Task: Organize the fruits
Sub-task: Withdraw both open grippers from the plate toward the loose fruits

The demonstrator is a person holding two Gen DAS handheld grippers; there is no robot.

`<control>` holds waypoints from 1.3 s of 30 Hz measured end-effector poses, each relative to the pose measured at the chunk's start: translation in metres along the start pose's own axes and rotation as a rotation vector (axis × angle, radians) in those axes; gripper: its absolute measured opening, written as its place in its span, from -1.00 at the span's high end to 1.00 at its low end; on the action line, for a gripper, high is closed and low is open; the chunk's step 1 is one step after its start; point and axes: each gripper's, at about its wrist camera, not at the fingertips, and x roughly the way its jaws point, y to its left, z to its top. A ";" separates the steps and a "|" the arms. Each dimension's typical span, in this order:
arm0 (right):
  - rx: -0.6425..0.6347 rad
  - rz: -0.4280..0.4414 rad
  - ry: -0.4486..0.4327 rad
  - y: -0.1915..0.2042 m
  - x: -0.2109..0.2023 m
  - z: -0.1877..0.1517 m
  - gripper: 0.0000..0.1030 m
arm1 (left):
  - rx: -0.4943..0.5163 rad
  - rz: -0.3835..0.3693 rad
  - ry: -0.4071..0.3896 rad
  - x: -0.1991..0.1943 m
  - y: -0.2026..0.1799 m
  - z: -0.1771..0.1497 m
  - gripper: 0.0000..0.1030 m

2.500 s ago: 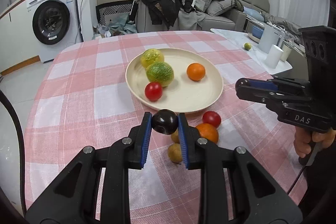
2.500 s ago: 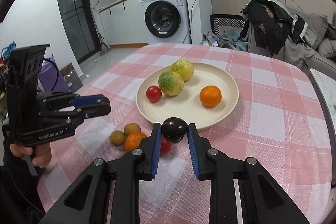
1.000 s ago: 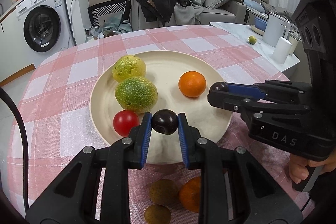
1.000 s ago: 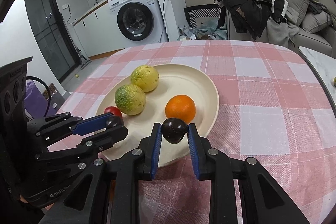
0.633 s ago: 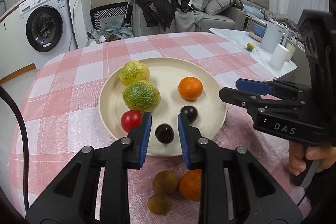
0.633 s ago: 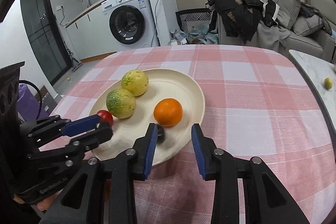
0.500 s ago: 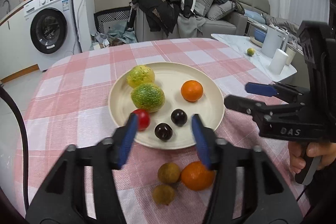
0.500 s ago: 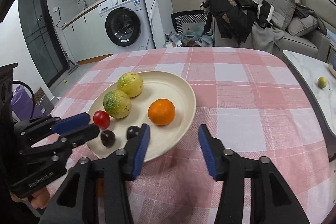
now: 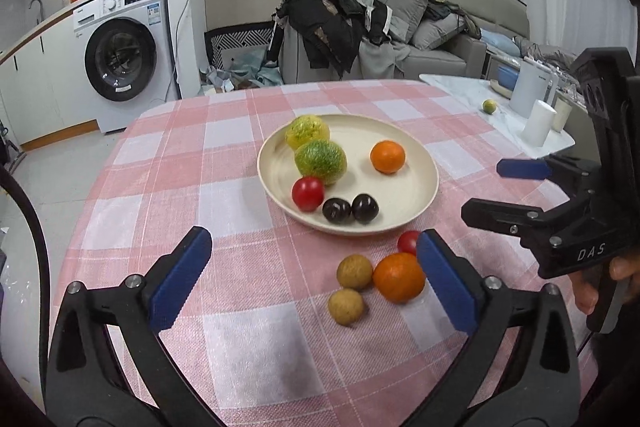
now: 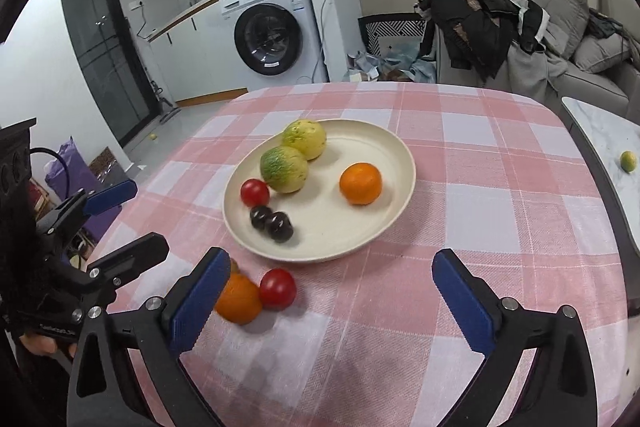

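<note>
Both the left gripper [image 9: 312, 281] and the right gripper [image 10: 334, 301] point down at the table, jaws just opened wide and holding nothing. Two dark plums [image 9: 351, 209] sit touching on the plate's [image 9: 416, 195] near side.

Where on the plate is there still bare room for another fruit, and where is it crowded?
The plate is bare between the orange and the two dark plums, and along its far rim. The near-left side is crowded: red tomato, green-yellow fruits and plums nearly touch.
</note>
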 end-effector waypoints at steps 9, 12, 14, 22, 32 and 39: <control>-0.038 -0.045 0.045 0.005 0.014 -0.007 -1.00 | -0.006 0.026 0.056 0.014 0.007 -0.008 -0.98; -0.044 -0.050 0.060 0.004 0.018 -0.009 -1.00 | 0.000 0.034 0.071 0.016 0.009 -0.008 -0.98; -0.051 -0.054 0.081 0.003 0.021 -0.011 -1.00 | 0.006 0.039 0.075 0.017 0.011 -0.008 -0.98; -0.076 -0.066 0.134 0.007 0.032 -0.018 -1.00 | 0.009 0.076 0.091 0.022 0.021 -0.009 -0.98; -0.164 -0.021 0.133 0.041 0.036 -0.024 -1.00 | -0.015 0.068 0.087 0.021 0.028 -0.007 -0.98; -0.092 0.008 0.151 0.047 0.047 -0.027 -1.00 | -0.016 0.075 0.101 0.024 0.029 -0.008 -0.98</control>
